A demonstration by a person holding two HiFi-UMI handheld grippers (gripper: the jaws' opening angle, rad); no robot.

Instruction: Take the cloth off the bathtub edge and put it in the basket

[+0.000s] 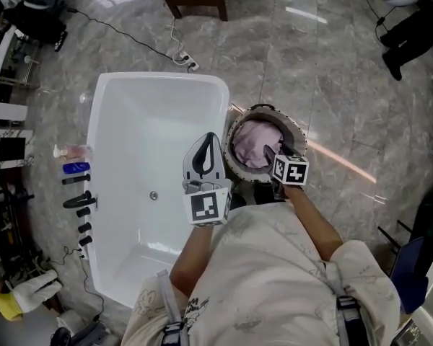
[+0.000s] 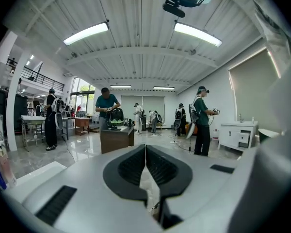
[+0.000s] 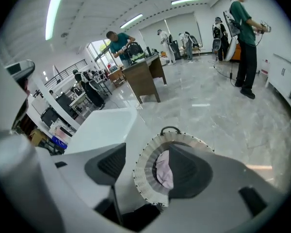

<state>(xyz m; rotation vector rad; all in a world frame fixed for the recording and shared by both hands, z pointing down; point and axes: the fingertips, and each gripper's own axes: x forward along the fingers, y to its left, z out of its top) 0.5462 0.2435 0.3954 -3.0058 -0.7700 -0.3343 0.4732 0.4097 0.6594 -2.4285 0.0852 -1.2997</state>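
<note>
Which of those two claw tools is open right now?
The right gripper, the one above the basket: its jaws stand apart with nothing gripped. The left gripper, by the tub, has its jaws closed tip to tip.

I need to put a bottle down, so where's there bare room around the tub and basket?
Free: the right rim of the bathtub beside the basket, and the floor right of the basket. Crowded: the left rim, lined with bottles and tap fittings; the basket, holding the cloth.
</note>
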